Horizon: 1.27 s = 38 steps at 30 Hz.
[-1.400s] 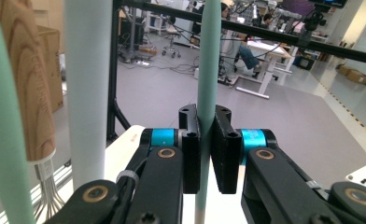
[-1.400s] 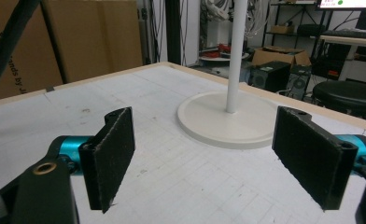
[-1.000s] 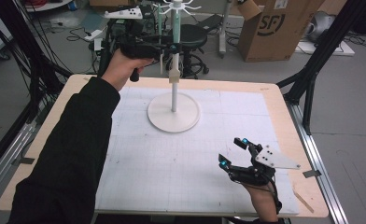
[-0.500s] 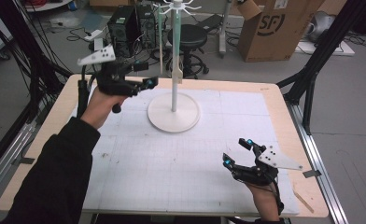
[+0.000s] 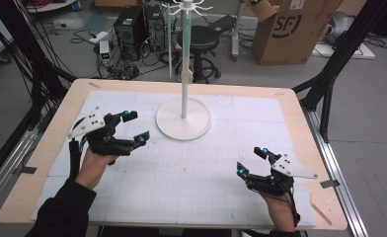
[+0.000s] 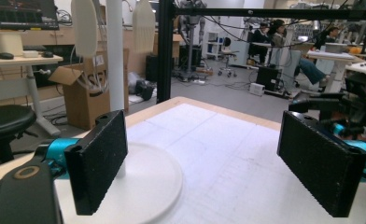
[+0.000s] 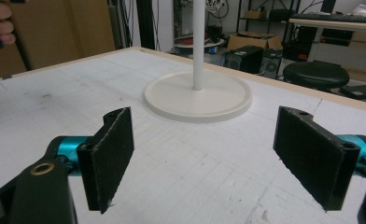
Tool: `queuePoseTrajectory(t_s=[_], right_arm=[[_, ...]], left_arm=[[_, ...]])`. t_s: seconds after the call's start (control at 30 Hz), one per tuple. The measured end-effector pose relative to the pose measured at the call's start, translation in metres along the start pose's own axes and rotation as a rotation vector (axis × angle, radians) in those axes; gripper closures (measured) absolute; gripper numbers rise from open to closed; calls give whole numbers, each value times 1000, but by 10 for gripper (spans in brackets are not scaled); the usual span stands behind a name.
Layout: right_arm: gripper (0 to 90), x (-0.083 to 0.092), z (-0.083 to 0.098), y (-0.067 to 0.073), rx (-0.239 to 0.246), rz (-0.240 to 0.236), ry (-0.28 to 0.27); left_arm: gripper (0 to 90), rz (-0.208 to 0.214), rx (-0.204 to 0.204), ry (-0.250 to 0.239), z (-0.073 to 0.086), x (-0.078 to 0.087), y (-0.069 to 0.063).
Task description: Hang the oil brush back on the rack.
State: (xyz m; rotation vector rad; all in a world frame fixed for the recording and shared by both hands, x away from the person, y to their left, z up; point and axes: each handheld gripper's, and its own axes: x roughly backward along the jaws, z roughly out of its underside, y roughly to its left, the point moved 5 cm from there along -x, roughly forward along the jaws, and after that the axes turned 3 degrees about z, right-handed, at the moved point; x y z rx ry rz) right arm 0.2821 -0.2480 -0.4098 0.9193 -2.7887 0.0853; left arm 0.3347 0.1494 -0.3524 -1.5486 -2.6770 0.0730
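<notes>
Flanking the stand point(image 5: 183, 118), left tongs point(image 5: 135, 127) (just opened) and right tongs point(image 5: 251, 160) gape empty.

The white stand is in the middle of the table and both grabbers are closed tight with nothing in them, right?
Not quite. Both the left gripper and the right gripper stand wide open, as each gripper view shows. The rest holds: nothing is between the jaws, and the white stand sits mid-table.
</notes>
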Motion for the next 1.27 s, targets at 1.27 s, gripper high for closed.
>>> queuePoseTrajectory(t_s=[1.27], right_arm=[[192,5,7,2,-14,17,14]], left_arm=[[170,-87,30,-1,60,47,-14]])
